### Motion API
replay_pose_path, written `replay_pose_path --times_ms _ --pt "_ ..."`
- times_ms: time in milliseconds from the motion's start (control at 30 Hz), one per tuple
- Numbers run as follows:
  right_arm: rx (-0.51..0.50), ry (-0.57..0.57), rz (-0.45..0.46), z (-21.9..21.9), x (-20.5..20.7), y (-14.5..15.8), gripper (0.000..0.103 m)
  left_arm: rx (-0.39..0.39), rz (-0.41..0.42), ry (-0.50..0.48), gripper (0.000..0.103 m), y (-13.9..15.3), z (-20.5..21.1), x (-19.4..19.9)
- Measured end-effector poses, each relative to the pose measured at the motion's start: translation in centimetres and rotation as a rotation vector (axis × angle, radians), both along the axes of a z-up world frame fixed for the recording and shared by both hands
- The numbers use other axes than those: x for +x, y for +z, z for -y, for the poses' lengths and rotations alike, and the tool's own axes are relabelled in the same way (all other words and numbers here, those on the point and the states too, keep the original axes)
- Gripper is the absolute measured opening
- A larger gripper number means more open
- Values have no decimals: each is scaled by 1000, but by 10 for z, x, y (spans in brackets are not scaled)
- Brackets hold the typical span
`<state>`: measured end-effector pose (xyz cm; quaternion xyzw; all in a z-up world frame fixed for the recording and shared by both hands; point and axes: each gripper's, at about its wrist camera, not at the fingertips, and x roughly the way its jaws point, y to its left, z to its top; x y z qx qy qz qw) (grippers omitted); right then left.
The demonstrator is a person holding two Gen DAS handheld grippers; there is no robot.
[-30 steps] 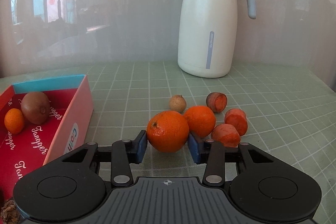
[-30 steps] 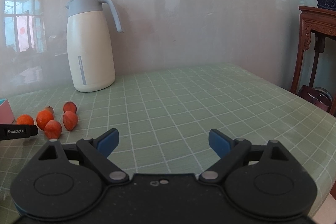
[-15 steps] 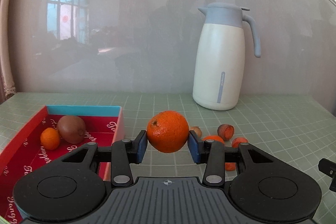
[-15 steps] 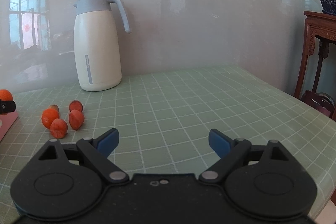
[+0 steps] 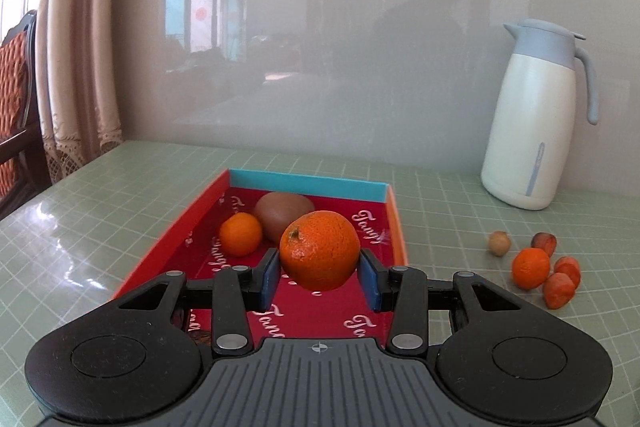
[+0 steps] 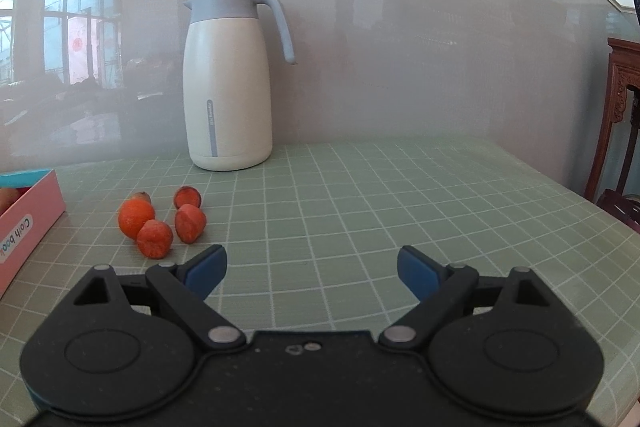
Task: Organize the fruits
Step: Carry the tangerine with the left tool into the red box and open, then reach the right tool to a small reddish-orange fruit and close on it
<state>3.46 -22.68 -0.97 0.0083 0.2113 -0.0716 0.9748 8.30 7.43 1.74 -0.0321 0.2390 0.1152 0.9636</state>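
My left gripper is shut on a large orange and holds it in the air above the red box. Inside the box lie a small orange and a brown kiwi. To the right of the box, on the table, sit a small orange, a pale brown round fruit and three reddish fruits. The right wrist view shows the same cluster ahead and to the left of my right gripper, which stands open over bare table with nothing between its fingers.
A white jug with a grey-blue lid stands at the back against the wall, also in the right wrist view as the jug. The box's pink side shows at far left. A wooden stand rises past the table's right edge.
My left gripper lifted the large orange off the table from beside the fruit cluster and carried it left, over the red box. The right gripper swung a little to the left, still open.
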Motion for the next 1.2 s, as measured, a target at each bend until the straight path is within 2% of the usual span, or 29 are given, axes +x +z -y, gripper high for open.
replay_pose_path --times_ms 267,367,700,767,800,867,900,933,1200 --pt "2 74 7 -30 7 1 92 -8 -70 70 42 -12 -26 -1" --pt "-4 103 6 -41 10 1 92 19 -53 93 42 -10 -32 -6" --pt "0 190 9 -78 17 1 92 -10 -28 133 43 -1 -65 -28" --pt "2 209 8 -85 18 1 92 -31 -19 111 43 0 -71 -37" --pt "2 219 8 -88 18 1 92 -14 -12 117 43 1 -71 -41" --pt "0 236 11 -95 16 1 92 35 -7 151 58 1 -71 -51" --pt "0 243 12 -98 16 1 92 26 -5 162 73 2 -75 -56" --pt "1 251 14 -100 16 1 92 10 3 172 79 3 -78 -60" --pt "-2 279 14 -113 18 0 92 -11 20 221 80 6 -100 -86"
